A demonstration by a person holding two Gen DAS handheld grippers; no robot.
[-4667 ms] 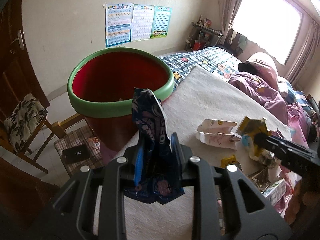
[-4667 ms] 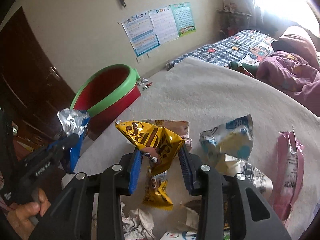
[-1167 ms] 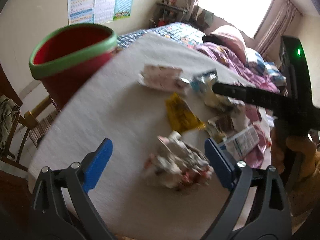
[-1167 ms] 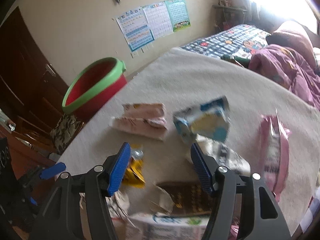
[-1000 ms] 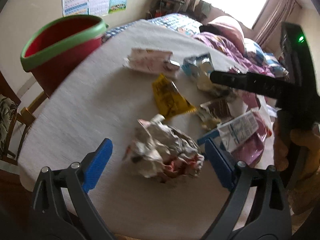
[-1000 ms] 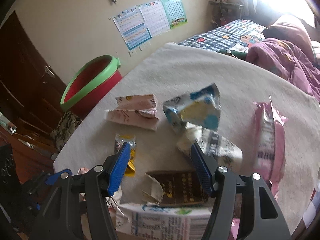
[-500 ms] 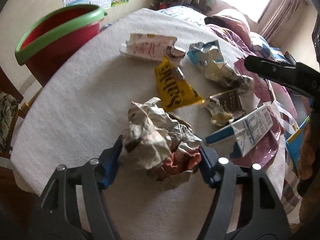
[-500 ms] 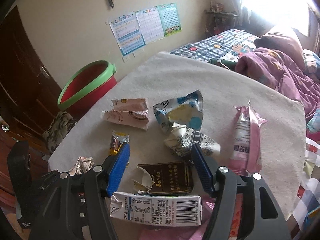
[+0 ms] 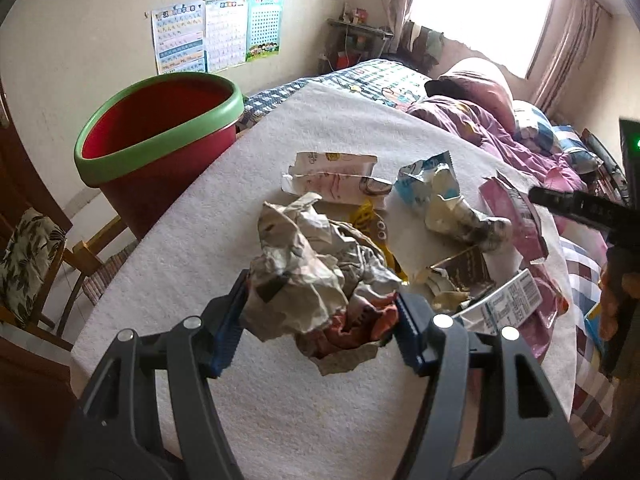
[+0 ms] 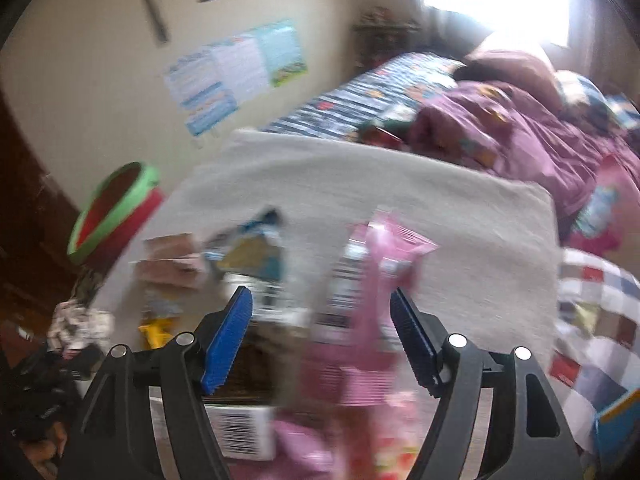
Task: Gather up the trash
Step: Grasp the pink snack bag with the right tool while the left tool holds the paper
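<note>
My left gripper is shut on a big crumpled paper wad, its blue pads pressing both sides just above the white tablecloth. The red bin with a green rim stands off the table's far left edge. My right gripper hovers over a pink wrapper in a blurred view. Its jaws are opening, and the wrapper lies below and between them, untouched. The wad and the bin also show at the left of the right wrist view.
More trash lies on the cloth: a pink-white wrapper, a blue-white bag, a yellow packet, a brown box and a white carton. A bed with purple bedding stands behind, a chair at left.
The left jaws closed on the paper wad and raised it a little. The right gripper swung right, from the brown box and carton to the pink wrapper, with its jaws wider.
</note>
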